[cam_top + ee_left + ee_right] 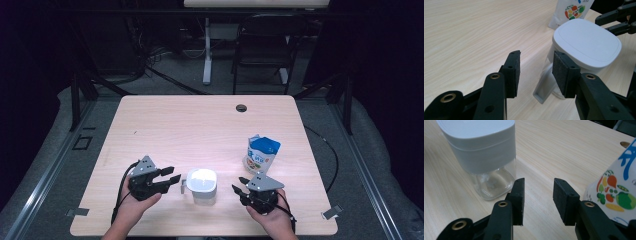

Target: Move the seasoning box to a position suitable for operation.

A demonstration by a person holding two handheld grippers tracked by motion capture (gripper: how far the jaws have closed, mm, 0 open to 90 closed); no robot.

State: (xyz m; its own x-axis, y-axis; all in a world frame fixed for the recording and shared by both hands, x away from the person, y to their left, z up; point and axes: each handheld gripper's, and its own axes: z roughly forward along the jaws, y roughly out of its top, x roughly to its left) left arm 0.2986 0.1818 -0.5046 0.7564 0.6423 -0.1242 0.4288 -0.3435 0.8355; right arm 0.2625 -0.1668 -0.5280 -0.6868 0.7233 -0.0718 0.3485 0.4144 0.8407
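- The lidded jug (202, 186) stands on the worktop (200, 125) between the left gripper (167, 177) and right gripper (239, 189), both jaws spread and empty
- The handle (543, 91) should be approached squarely by the left jaws before closing

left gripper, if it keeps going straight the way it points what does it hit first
Most likely the handle of the white-lidded clear jug: it lies just ahead of the left gripper, near its open jaws. Depth is unclear; it may pass beneath them.
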